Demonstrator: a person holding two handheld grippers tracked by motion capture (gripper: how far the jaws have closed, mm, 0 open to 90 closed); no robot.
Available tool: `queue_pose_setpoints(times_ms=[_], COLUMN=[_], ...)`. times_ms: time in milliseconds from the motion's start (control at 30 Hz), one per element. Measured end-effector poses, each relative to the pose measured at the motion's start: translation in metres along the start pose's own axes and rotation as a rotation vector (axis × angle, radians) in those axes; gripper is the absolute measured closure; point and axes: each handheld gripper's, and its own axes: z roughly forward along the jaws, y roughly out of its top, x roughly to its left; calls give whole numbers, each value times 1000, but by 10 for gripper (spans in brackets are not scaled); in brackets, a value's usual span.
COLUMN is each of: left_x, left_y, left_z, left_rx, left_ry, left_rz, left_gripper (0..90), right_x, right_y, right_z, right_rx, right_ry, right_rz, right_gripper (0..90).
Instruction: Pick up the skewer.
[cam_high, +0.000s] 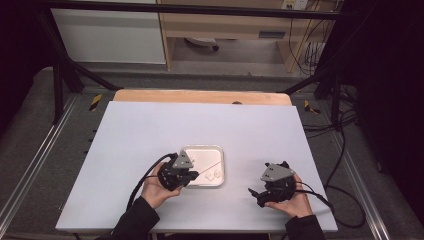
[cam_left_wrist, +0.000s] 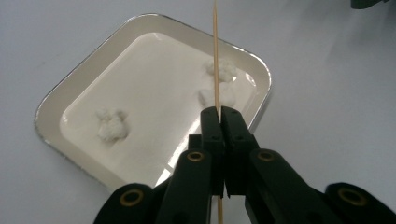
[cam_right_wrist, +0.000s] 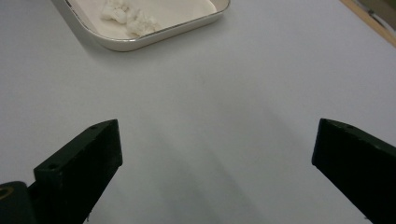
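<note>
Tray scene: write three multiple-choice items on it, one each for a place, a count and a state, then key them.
1. Where does the skewer sit?
A. Clamped in the left tongs
B. Lying flat on the table
C. Clamped in the right tongs

2. How many white lumps lie in the tray?
A. One
B. Three
C. Six

3. How do the right tongs stand?
A. Shut on a lump
B. Shut on nothing
C. Open and empty

Key: 1 A, the left gripper view shows the jaws closed on the thin stick. 2 B, one lump lies alone and two lie together near the far corner. 3 C, the right gripper view shows its jaws wide apart over bare table.
</note>
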Motion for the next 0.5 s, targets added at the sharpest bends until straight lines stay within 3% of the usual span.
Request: queue_pose_setpoints(times_ms=[267, 500], left_x=[-12, -22], left_y=[21, 35], left_z=[11, 23], left_rx=[31, 67], left_ry=[-30, -51], left_rz=[61, 109], left_gripper=[889, 889], right_x=[6, 16], right_y=[11, 19], right_z=[1, -1], right_rx=[20, 15], right_ry=[-8, -21], right_rz=[-89, -202], right_gripper=[29, 67])
